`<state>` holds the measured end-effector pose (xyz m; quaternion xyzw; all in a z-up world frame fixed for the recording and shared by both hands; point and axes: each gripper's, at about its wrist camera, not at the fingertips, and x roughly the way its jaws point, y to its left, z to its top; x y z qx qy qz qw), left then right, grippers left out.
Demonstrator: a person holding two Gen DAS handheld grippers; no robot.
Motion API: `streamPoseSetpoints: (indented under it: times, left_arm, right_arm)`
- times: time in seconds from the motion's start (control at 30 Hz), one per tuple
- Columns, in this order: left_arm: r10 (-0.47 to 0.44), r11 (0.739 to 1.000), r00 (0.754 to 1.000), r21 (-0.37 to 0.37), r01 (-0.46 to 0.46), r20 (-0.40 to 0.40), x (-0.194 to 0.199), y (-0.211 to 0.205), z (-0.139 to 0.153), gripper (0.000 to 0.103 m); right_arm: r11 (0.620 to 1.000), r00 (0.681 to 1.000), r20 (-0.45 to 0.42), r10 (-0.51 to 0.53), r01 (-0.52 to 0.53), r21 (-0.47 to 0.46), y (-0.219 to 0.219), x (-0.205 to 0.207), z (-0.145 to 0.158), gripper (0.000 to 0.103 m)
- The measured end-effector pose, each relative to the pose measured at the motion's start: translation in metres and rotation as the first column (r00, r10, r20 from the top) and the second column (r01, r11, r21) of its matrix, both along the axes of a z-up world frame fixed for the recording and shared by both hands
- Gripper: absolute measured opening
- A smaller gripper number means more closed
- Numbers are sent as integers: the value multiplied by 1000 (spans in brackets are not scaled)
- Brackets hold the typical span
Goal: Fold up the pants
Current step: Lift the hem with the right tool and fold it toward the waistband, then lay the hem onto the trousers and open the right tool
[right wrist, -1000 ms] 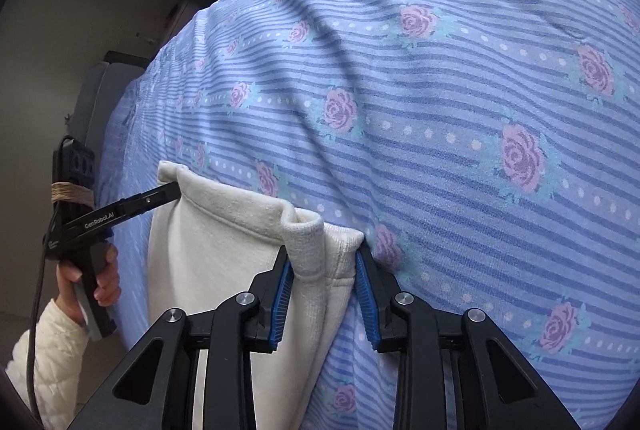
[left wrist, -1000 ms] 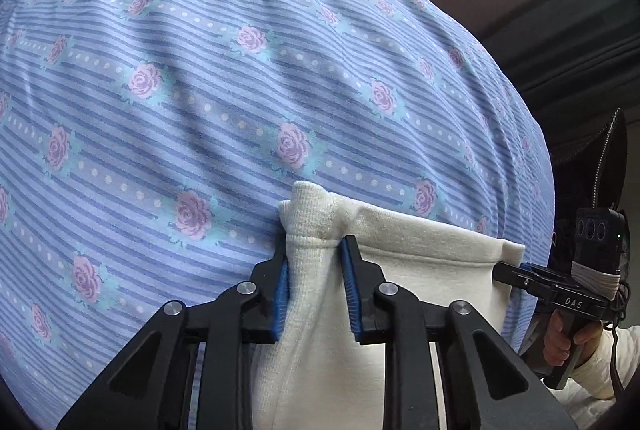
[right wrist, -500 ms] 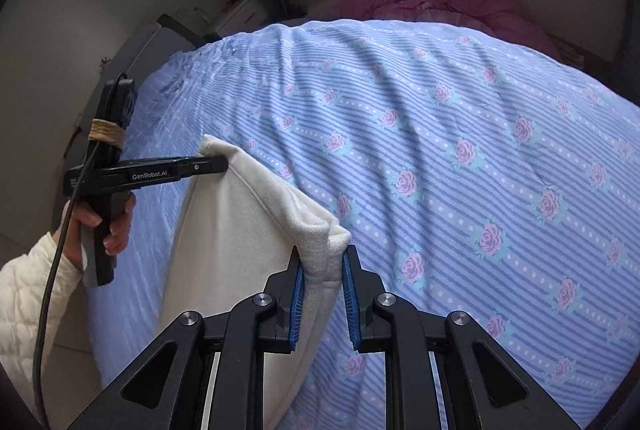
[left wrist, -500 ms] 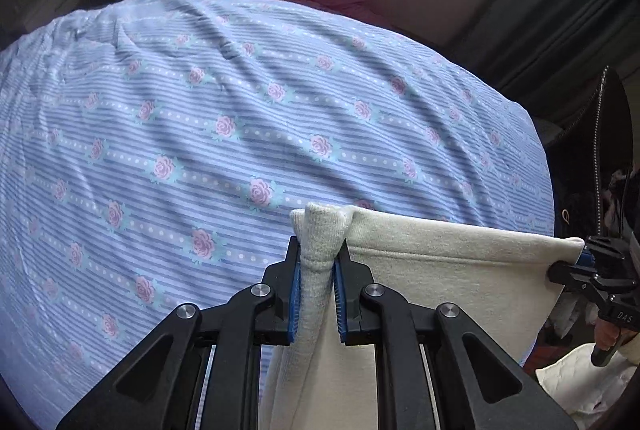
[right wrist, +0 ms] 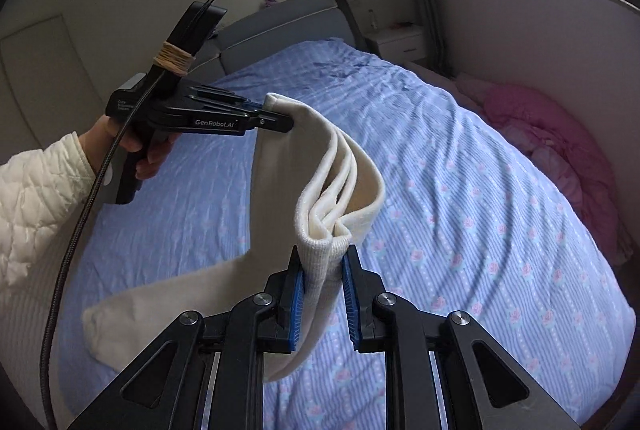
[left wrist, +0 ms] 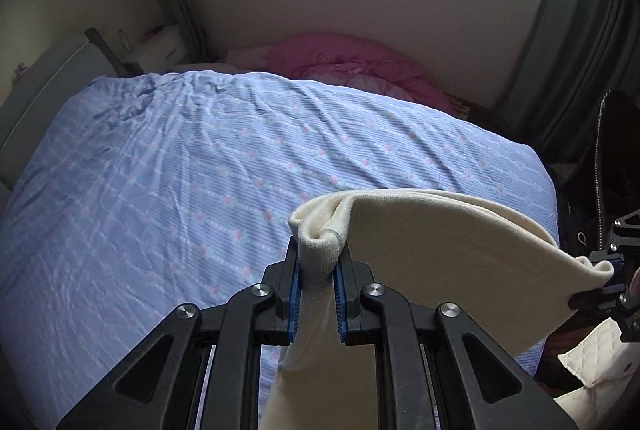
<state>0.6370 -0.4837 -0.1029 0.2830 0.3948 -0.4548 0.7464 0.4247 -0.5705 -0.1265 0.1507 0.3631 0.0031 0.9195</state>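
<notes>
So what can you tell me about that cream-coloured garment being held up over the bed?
The pants are cream, a soft knit with a ribbed band at the top edge. They hang above the blue flowered bedsheet, held at two corners of that edge: the left gripper and the right gripper are each shut on bunched fabric. The edge sags in loose layers between them. One leg trails down, and its cuffed end looks to rest on the sheet.

A wide bed (left wrist: 168, 189) covered by a wrinkled blue striped sheet with small pink roses (right wrist: 460, 230) carried a crumpled pink quilt (left wrist: 344, 65) heaped along its far edge, beside the wall under the window.
</notes>
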Motion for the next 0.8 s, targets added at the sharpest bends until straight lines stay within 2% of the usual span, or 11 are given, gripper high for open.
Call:
streamPoseSetpoints:
  times: [0.07, 0.17, 0.27, 0.37, 0.5, 0.67, 0.77, 0.8]
  left_arm:
    - [90, 996, 996, -24, -90, 8, -3, 40, 6, 15]
    - [213, 977, 977, -32, -212, 12, -7, 97, 0, 16]
    - [322, 946, 947, -28, -322, -18, -10, 157, -20, 16]
    - [398, 917, 915, 7, -399, -68, -9, 209, -49, 15]
    - [420, 908, 900, 49, -417, -117, -9, 262, -94, 15]
    - [388, 922, 905, 62, -383, -173, -11, 305, -145, 16]
    - [390, 920, 906, 98, -379, -162, -18, 329, -168, 25]
    - [393, 919, 906, 112, -379, -157, -22, 341, -174, 33]
  right_arm:
    - [994, 995, 23, 97, -96, -45, 29, 0, 12, 19]
    - [967, 973, 31, 229, -223, -125, 75, 1, 21, 19]
    - [928, 943, 16, 333, -324, -182, 122, 5, 15, 19]
    - [890, 905, -4, 425, -418, -183, 169, 7, 0, 19]
    - [832, 854, -71, 515, -518, -199, 236, 13, -34, 19]
    - [775, 803, -182, 568, -596, -210, 307, 16, -80, 19]
    - [750, 770, -265, 581, -632, -192, 340, 19, -107, 20]
    - [744, 757, -288, 587, -644, -178, 348, 19, -115, 22]
